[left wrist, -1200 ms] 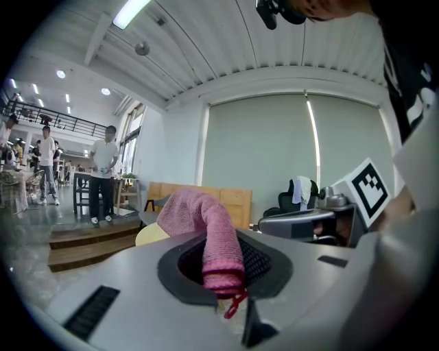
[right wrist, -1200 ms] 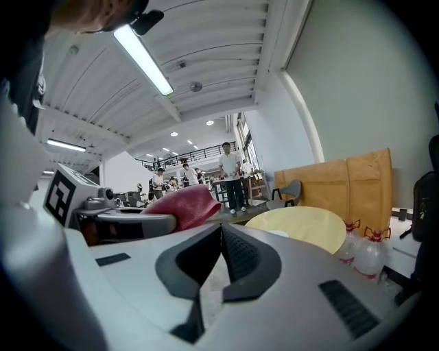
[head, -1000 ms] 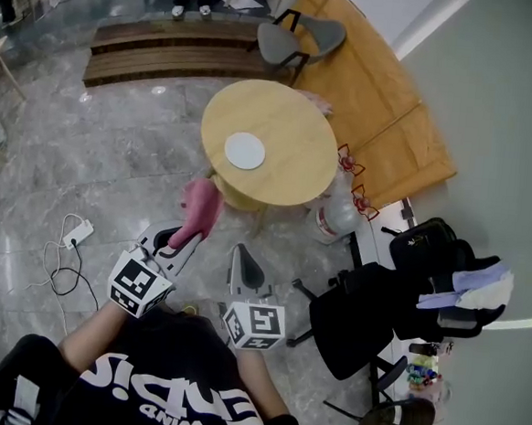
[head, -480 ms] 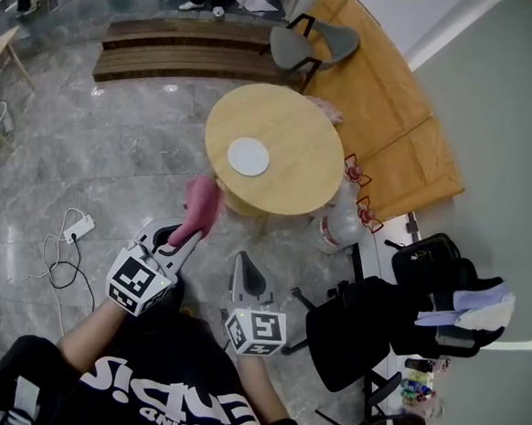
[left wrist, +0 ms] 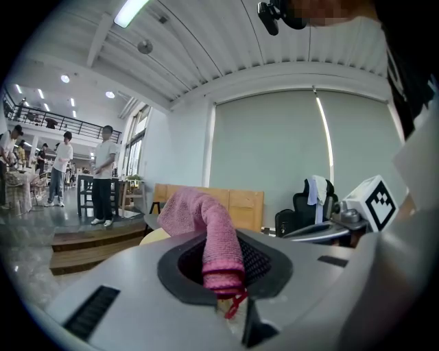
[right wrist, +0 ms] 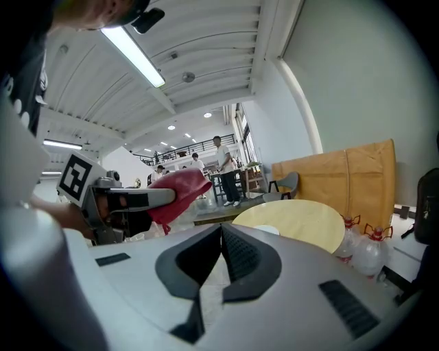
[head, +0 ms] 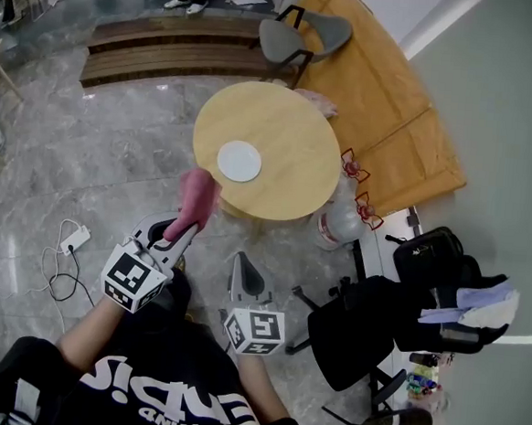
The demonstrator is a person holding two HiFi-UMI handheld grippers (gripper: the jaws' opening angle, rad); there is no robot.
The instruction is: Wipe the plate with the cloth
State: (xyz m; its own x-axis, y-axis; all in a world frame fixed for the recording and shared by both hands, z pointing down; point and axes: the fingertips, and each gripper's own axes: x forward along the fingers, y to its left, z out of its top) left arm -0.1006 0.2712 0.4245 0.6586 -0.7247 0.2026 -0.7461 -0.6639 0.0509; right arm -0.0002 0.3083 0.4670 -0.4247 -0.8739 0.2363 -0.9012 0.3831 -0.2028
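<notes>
One pink textured cloth [head: 198,192] pinched in left tool [head: 188,227], right tool [head: 242,260] closed empty, small round white plate [head: 240,161]

View from above: a round wooden table [head: 285,149] stands on a grey stone floor [head: 115,149], with a white plate [head: 240,161] lying on the table's near left part. Just short of the table's near edge, the left gripper [head: 184,231] holds up a pink cloth [head: 197,197] close below the plate. The right gripper [head: 240,269] hangs further back from the table, holding nothing.
</notes>
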